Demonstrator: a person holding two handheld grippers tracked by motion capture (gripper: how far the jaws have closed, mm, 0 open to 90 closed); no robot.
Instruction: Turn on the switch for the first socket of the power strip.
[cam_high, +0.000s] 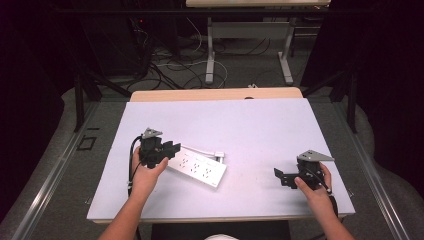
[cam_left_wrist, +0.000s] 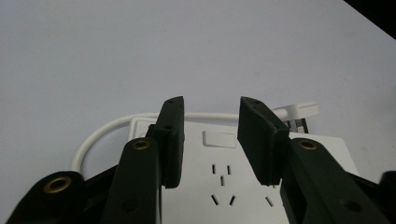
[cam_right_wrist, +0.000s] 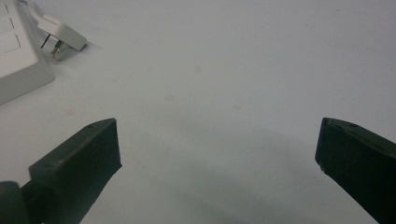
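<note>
1. High view: a white power strip (cam_high: 196, 167) lies flat on the tabletop (cam_high: 250, 125), left of centre and nearer the near edge, its long axis running slantwise from the left gripper (cam_high: 170, 149) toward the middle.

2. Left gripper view: the left gripper sits over the strip's switch end, jaws partly open and straddling the rocker switch (cam_left_wrist: 219, 139). No pad visibly presses on the casing, so the strip looks bracketed rather than clamped.

3. The cord (cam_left_wrist: 100, 133) loops off that end and runs along the strip's far side to the plug (cam_high: 219, 155), which rests on the tabletop just beside the strip.

4. Right gripper view: the right gripper (cam_right_wrist: 217, 154) hangs wide open over bare tabletop, holding nothing. In the high view it rests near the right edge, well apart from the strip.

5. Handling, as a judgement: the strip is a rigid plastic box, light to moderate in weight, with smooth faces that may slide between hard pads. It should not flex or crush under a firm squeeze.

6. Best hold: across the narrow width, pads on the two long side walls, clear of the switch and sockets.

7. Gripped at one end, the far end would likely sag or swing; the stiff cord and plug will trail and may drag.
</note>
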